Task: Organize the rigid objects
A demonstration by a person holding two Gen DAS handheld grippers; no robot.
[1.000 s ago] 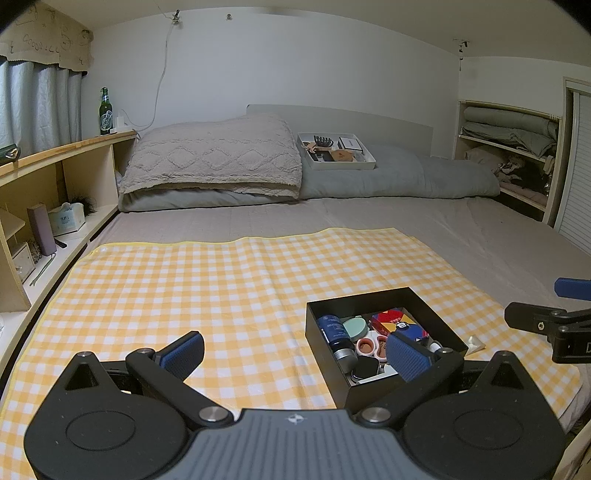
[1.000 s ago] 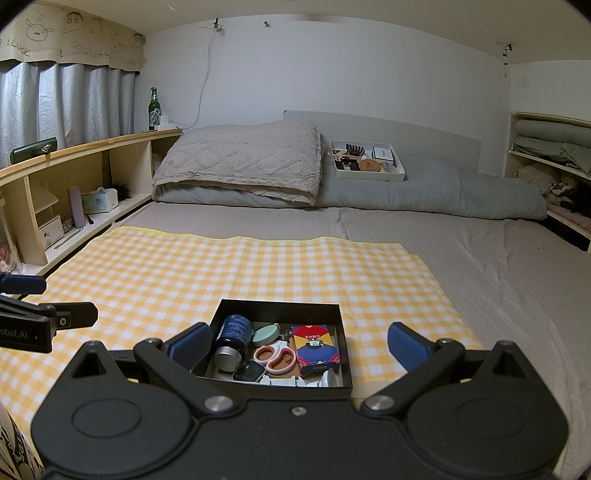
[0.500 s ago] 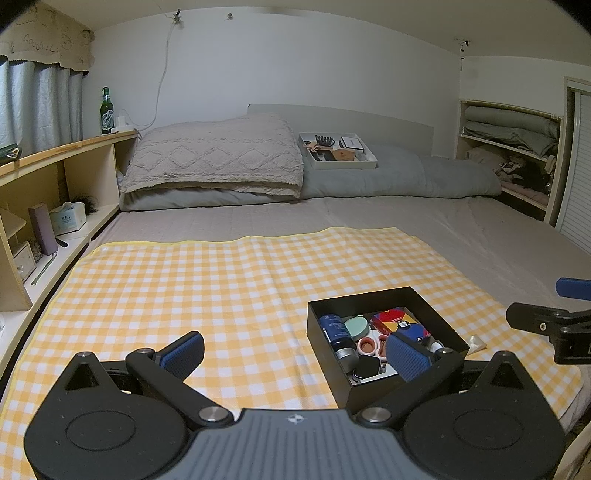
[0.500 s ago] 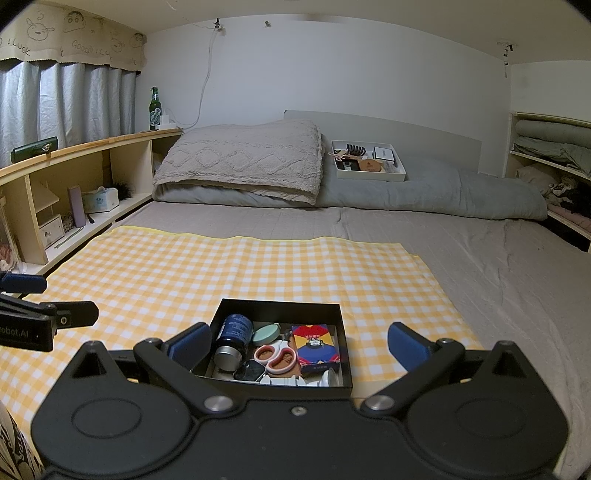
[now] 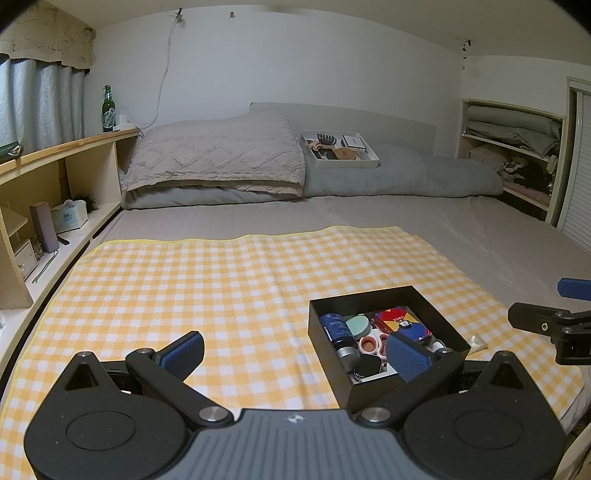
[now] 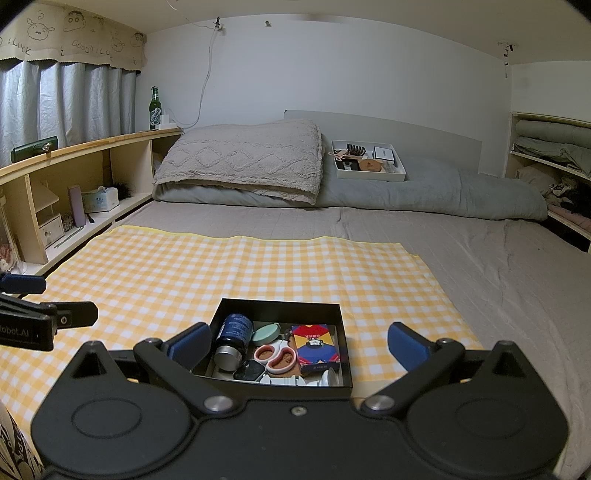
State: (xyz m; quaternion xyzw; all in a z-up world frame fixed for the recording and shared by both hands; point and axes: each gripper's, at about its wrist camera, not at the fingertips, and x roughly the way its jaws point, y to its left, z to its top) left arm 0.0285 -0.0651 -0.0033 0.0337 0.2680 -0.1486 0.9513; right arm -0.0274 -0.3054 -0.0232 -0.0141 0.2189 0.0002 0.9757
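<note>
Almost nothing has shifted since half a second ago: both hand-held grippers hang wide and empty above a yellow checked cloth (image 6: 258,266) on the bed. One black box (image 6: 334,314) sits near the cloth's near right part, holding one dark blue bottle (image 6: 236,330), one mint round case (image 6: 266,333), one pair of pink-handled scissors (image 6: 277,356) and one red-and-blue card box (image 6: 317,347). The left hand-held gripper (image 5: 295,352) view alone shows a small white scrap (image 5: 478,342) right of the box; the right hand-held gripper (image 6: 299,345) view shows the curtain valance's doodles (image 6: 74,22). One white tray (image 6: 369,173) rests far off on the grey duvet.
</note>
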